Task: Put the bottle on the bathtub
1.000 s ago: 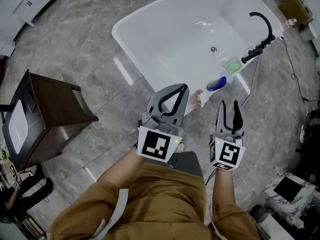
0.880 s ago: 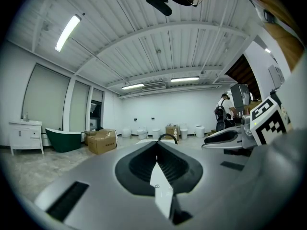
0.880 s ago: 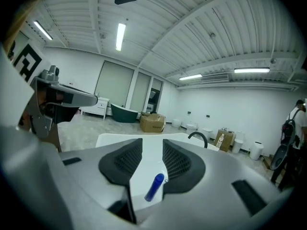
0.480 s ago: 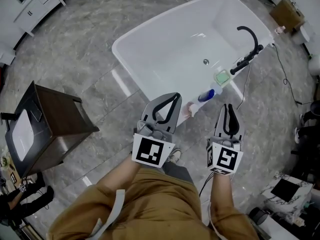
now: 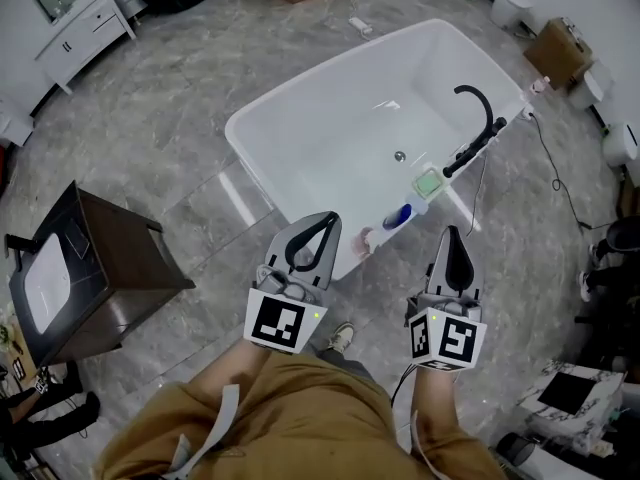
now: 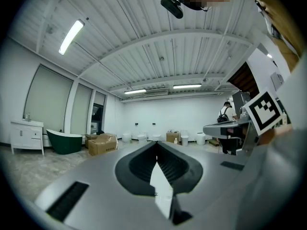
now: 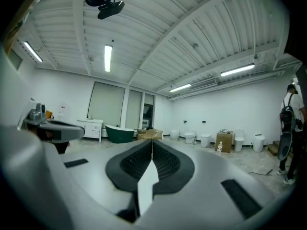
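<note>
The white bathtub (image 5: 300,118) fills the upper middle of the head view. On its near rim lie a small pinkish-white bottle (image 5: 362,240) and a blue bottle (image 5: 397,214), beside a green item on a dish (image 5: 428,182). My left gripper (image 5: 322,220) hovers just short of the rim, left of the pinkish bottle, shut and empty. My right gripper (image 5: 452,234) is over the floor to the right of the rim, also shut and empty. In the left gripper view the left gripper (image 6: 156,143) points out into the room, as does the right gripper (image 7: 152,141) in the right gripper view.
A black faucet (image 5: 472,118) arches over the tub's right rim, with a cable (image 5: 560,193) trailing on the floor beyond. A dark wooden cabinet with a white basin (image 5: 90,268) stands at left. A white cupboard (image 5: 85,13) and cardboard boxes (image 5: 560,48) sit farther off.
Both grippers have drawn back from the tub rim toward the person, and the tub now looks farther away. The bottles on the rim have not moved.
</note>
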Available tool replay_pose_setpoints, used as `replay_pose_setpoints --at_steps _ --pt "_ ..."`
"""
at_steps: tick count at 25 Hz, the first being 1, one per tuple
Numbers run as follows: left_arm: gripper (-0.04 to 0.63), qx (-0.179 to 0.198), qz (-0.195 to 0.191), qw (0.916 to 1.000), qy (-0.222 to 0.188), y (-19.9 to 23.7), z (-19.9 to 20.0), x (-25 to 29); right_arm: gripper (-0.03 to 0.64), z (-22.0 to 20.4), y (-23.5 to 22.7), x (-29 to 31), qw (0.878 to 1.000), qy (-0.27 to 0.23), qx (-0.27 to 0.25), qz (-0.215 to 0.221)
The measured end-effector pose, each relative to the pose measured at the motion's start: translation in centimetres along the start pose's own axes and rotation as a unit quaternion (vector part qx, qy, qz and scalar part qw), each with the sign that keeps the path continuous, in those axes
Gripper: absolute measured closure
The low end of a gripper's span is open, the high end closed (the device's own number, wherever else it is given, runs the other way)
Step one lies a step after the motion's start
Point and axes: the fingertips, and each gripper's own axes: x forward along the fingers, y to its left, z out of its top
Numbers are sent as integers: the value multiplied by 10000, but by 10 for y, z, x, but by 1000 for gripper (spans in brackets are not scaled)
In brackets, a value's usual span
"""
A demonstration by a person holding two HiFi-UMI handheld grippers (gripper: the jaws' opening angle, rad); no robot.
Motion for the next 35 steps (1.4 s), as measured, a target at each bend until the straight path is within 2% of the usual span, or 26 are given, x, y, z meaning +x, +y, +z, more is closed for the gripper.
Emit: replay_pose_setpoints --at_steps 8,15,24,35 --pt "589 118 -94 9997 -185 -15 34 -12 612 39 -14 -28 9993 -298 210 -40" --pt "589 215 -121 9991 -341 -33 59 -14 612 60 -16 -40 9985 -467 231 193" --pt "589 383 98 9983 -432 -36 72 -22 612 81 -14 -50 9958 -726 260 501" --pt "589 416 241 9970 -609 -48 78 -15 612 91 -8 -49 9928 -768 64 919"
